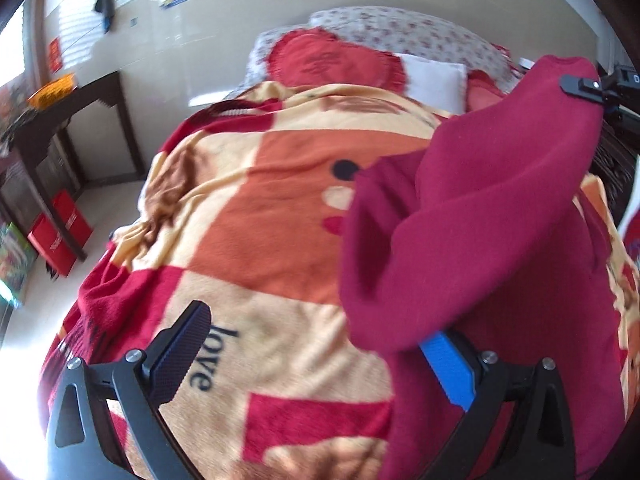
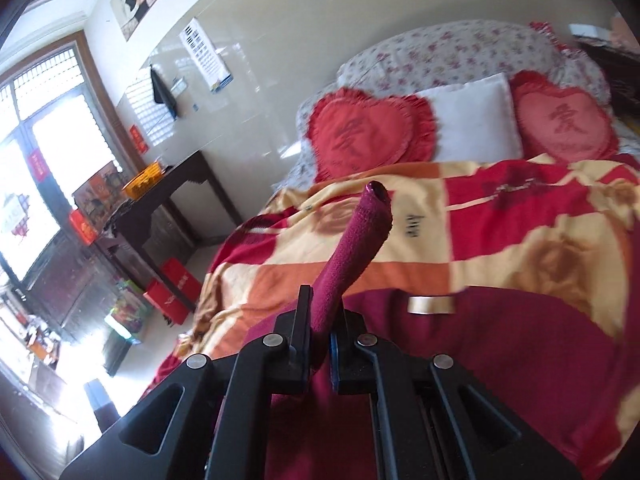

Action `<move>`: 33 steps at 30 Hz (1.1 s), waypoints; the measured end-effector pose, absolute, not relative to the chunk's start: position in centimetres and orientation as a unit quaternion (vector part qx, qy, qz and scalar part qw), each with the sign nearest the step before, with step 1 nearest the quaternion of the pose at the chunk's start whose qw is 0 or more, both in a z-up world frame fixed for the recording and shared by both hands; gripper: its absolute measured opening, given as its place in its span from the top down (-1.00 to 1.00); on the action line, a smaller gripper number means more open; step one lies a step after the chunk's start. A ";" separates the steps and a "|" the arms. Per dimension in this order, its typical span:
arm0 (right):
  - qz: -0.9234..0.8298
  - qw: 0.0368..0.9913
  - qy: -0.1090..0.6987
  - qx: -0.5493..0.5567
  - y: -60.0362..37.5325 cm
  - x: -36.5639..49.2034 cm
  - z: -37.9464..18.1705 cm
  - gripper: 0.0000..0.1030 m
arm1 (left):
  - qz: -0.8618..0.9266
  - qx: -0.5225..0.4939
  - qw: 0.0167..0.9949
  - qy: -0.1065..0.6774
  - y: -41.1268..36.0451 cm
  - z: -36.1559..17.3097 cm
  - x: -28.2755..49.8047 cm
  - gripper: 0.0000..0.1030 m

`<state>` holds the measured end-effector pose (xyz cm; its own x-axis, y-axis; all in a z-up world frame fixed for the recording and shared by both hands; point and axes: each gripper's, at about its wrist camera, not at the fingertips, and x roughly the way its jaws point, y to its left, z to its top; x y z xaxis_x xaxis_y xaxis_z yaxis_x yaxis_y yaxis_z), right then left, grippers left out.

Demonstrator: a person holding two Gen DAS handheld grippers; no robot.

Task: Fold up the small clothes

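Note:
A maroon knit garment (image 1: pixel 472 240) hangs lifted over a bed covered by an orange, red and cream blanket (image 1: pixel 256 216). My right gripper (image 1: pixel 580 86) is clamped on its raised upper corner at the top right of the left wrist view. In the right wrist view the right gripper (image 2: pixel 322 312) is shut on a rolled maroon fold (image 2: pixel 352 240) that sticks up past the fingers; the rest of the garment (image 2: pixel 500 368), with a pale label (image 2: pixel 430 305), spreads below. My left gripper (image 1: pixel 320 324) stands open, and the garment's lower edge drapes over its blue-padded right finger (image 1: pixel 448 368).
Two red heart cushions (image 2: pixel 360 136) (image 2: pixel 560 120), a white pillow (image 2: pixel 472 120) and a floral quilt (image 2: pixel 440 48) lie at the head of the bed. A dark wooden side table (image 1: pixel 68 116) stands left of the bed, with red boxes (image 1: pixel 60 236) on the floor.

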<state>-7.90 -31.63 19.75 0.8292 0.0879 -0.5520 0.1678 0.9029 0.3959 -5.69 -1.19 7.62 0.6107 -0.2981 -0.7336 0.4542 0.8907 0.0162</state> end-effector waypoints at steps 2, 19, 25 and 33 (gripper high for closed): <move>-0.061 0.931 0.286 0.217 -33.5 -10.7 19.5 1.00 | -0.230 0.116 0.886 0.386 -2.0 7.5 -7.0 -0.99; -0.106 0.861 0.453 0.204 -37.5 -17.5 11.9 0.64 | -0.187 0.153 0.863 0.443 -2.8 3.2 -5.2 -0.99; 0.012 0.874 0.451 0.182 -31.7 -12.0 14.0 0.61 | -0.176 0.118 0.854 0.476 -2.4 1.8 -2.2 -0.99; -0.083 0.878 0.454 0.123 -30.6 -10.0 13.9 0.61 | -0.174 0.095 0.854 0.482 -1.6 1.3 -1.5 -0.99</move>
<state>-10.00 -30.60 13.90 0.5736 -0.0338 -0.8185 0.2567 0.9563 0.1404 -1.51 -1.61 1.34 0.4757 -0.2053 -0.8553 0.3886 0.9214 -0.0050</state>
